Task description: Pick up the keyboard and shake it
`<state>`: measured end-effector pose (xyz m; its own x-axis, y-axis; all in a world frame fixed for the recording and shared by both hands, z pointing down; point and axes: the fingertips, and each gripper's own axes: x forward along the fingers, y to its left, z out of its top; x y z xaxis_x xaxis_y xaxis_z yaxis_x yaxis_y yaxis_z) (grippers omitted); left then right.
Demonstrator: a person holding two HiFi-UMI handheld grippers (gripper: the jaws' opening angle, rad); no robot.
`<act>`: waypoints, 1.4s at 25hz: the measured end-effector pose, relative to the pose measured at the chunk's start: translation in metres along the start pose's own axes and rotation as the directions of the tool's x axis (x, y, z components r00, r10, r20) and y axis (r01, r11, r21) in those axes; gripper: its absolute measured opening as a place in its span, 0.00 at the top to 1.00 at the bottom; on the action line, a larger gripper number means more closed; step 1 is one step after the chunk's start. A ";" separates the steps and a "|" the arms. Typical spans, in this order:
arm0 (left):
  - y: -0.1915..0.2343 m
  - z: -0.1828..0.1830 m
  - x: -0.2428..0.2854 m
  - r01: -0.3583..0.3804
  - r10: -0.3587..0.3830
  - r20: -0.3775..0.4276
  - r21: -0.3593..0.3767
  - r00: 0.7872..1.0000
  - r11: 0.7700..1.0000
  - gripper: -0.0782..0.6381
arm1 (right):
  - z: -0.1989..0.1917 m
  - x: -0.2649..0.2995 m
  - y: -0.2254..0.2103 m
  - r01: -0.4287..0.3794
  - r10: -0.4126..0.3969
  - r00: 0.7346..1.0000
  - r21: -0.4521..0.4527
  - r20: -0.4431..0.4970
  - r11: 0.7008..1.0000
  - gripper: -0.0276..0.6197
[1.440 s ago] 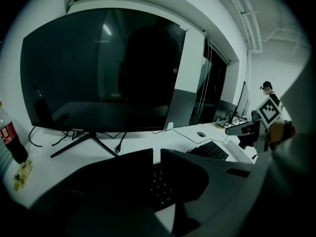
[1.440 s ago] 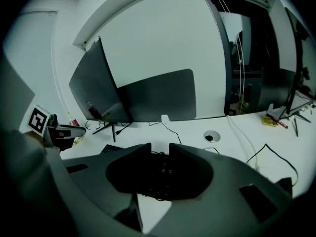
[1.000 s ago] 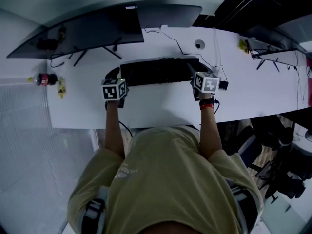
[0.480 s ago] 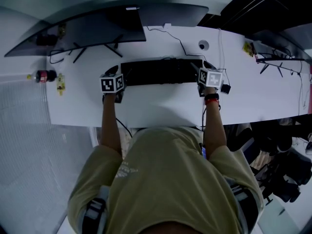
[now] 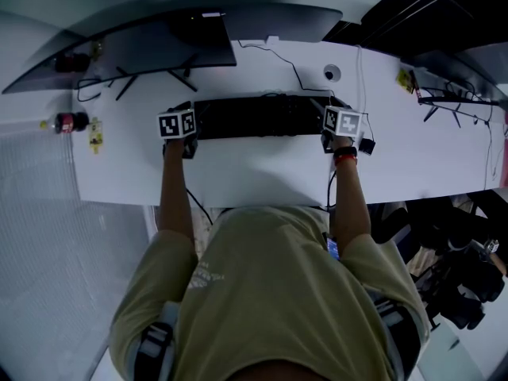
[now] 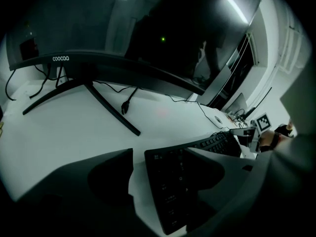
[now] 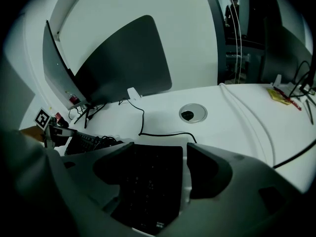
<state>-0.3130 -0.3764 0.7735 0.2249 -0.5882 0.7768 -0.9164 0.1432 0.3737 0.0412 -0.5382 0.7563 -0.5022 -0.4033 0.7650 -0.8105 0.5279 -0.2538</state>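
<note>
Lying flat on the white desk point(image 5: 262, 173), on the near side of the dark monitor point(image 5: 159, 42), the black keyboard point(image 5: 254, 117) is flanked by two hand-held grippers. The left gripper point(image 5: 187, 121) is set at its left end, the right gripper point(image 5: 334, 116) at its right end. Both pairs of jaws have just been opening and are held wide apart, with a keyboard end between each pair, unclamped.

Monitor point(image 6: 123, 33), lower bezel, left end: brand "coocaa" in white lettering. Left gripper point(image 5: 185, 116) and right gripper point(image 5: 333, 108), top faces: black-and-white square coded markers, no lettering. Keyboard point(image 5: 258, 117) key legends and bottle point(image 5: 67, 122) label: too small and dim to read.
</note>
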 end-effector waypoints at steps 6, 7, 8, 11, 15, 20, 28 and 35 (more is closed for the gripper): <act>-0.006 -0.003 0.008 0.041 -0.042 -0.033 -0.035 0.999 0.999 0.55 | -0.009 0.008 -0.002 -0.019 0.022 0.999 0.062 -0.044 0.998 0.45; -0.007 -0.002 0.008 0.042 -0.043 -0.037 -0.033 0.998 0.999 0.55 | -0.009 0.009 -0.002 -0.019 0.022 0.999 0.066 -0.048 0.998 0.45; -0.007 -0.002 0.008 0.040 -0.041 -0.041 -0.033 0.998 0.999 0.55 | -0.009 0.010 -0.002 -0.016 0.020 0.998 0.068 -0.053 0.998 0.45; -0.006 -0.002 0.009 0.017 -0.020 -0.060 -0.043 0.998 0.999 0.55 | -0.009 0.012 -0.003 -0.011 0.015 0.998 0.070 -0.064 0.998 0.45; -0.007 -0.003 0.009 -0.004 0.001 -0.077 -0.046 0.997 0.999 0.55 | -0.012 0.013 -0.004 -0.019 0.026 0.997 0.085 -0.079 0.996 0.45; -0.007 -0.003 0.009 -0.002 -0.003 -0.099 -0.044 0.995 0.999 0.54 | -0.012 0.014 -0.004 -0.015 0.026 0.993 0.095 -0.113 0.995 0.45; -0.007 -0.007 0.008 -0.018 0.013 -0.107 -0.043 0.994 0.999 0.54 | -0.009 0.009 -0.001 0.011 0.001 0.989 0.080 -0.150 0.997 0.45; -0.007 -0.009 -0.002 -0.032 0.029 -0.098 -0.031 0.995 0.999 0.54 | -0.004 0.001 0.006 0.017 -0.010 0.992 0.055 -0.129 0.998 0.45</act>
<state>-0.3045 -0.3696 0.7742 0.2300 -0.5030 0.8331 -0.9123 0.1866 0.3646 0.0371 -0.5320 0.7581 -0.4514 -0.3088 0.8372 -0.8343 0.4788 -0.2732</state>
